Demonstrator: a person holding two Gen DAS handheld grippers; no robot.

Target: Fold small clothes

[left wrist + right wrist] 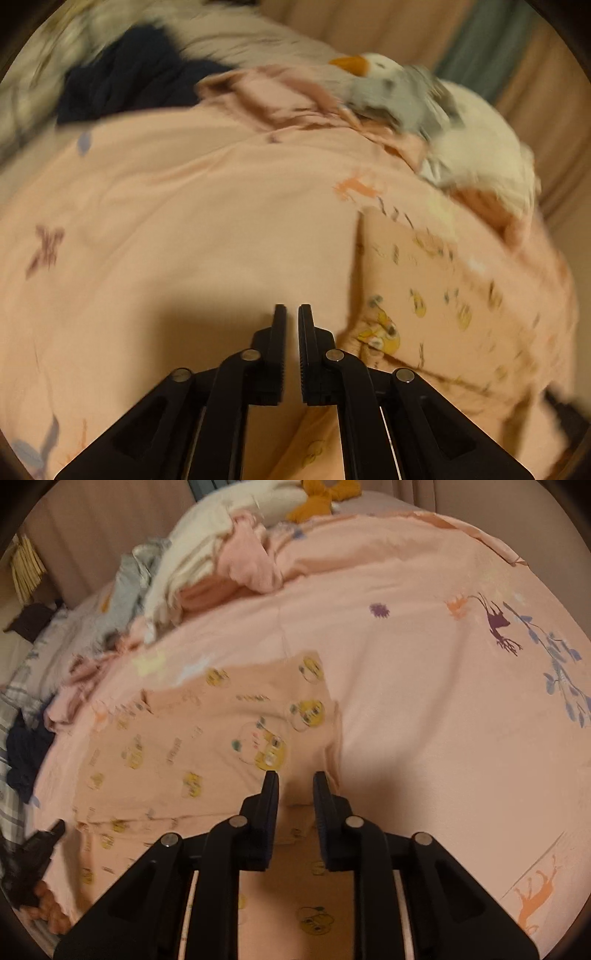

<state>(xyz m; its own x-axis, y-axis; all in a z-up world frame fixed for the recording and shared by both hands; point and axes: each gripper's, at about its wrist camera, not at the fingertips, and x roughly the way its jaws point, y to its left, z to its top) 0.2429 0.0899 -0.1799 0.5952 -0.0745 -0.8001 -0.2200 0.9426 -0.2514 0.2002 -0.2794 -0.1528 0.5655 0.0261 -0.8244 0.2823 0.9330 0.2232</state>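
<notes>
We see the peach printed garment [221, 746] lying flat on the pink bedspread [424, 701], directly under and ahead of our right gripper [295, 775], whose jaws stand slightly apart with nothing between them. Our left gripper [291, 308] hovers just left of the garment's edge [424, 295], its jaws nearly together, a thin gap showing, holding nothing. Only the left view shows the plush bird [399, 88]; only the right shows the clothes pile [207, 565].
</notes>
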